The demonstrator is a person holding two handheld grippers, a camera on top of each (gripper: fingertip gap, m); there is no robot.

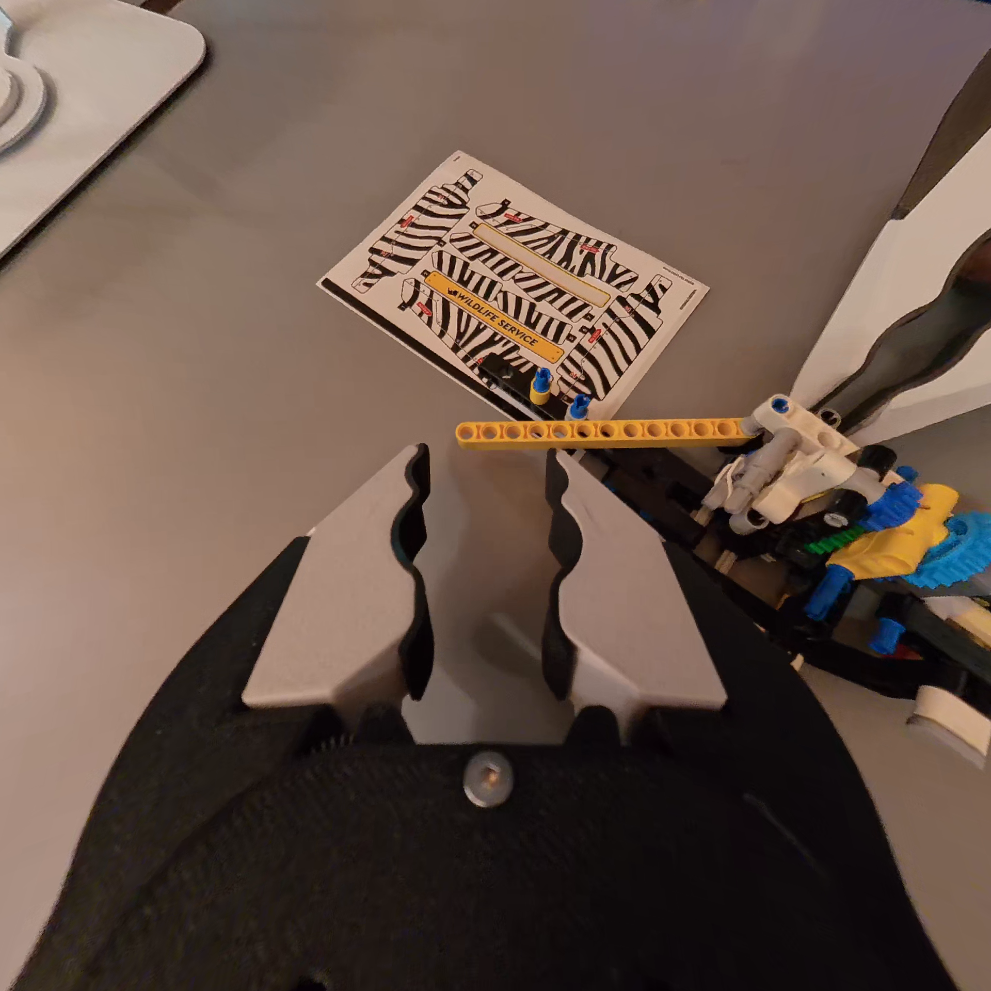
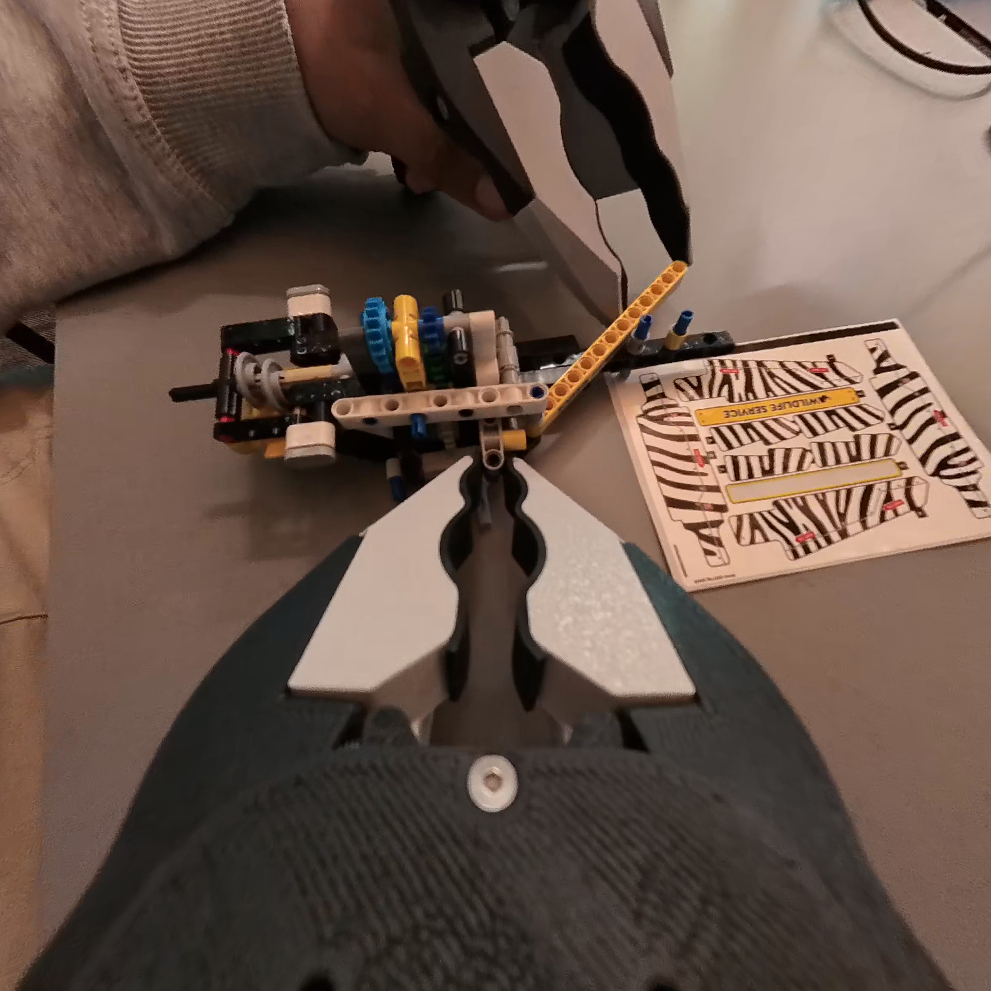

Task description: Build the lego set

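The partly built lego model (image 2: 407,375), with black frame, blue gears and yellow and white parts, lies on the grey table. A long yellow holed beam (image 2: 616,332) sticks out of it at an angle. My right gripper (image 2: 492,467) is shut on a small grey connector (image 2: 490,449) at the model's near side. My left gripper (image 1: 488,460) is open and empty, its fingertips just short of the yellow beam (image 1: 600,431) near its free end. In the right wrist view the left gripper (image 2: 646,268) comes down from above with one tip at the beam's end. The model (image 1: 804,482) and the right gripper (image 1: 820,418) show at the right of the left wrist view.
A zebra-striped sticker sheet (image 1: 515,279) (image 2: 804,456) lies flat beside the model. A black beam with blue pins (image 2: 675,340) rests at its edge. A white tray-like object (image 1: 80,107) sits far left. A person's sleeve (image 2: 107,134) lies behind the model.
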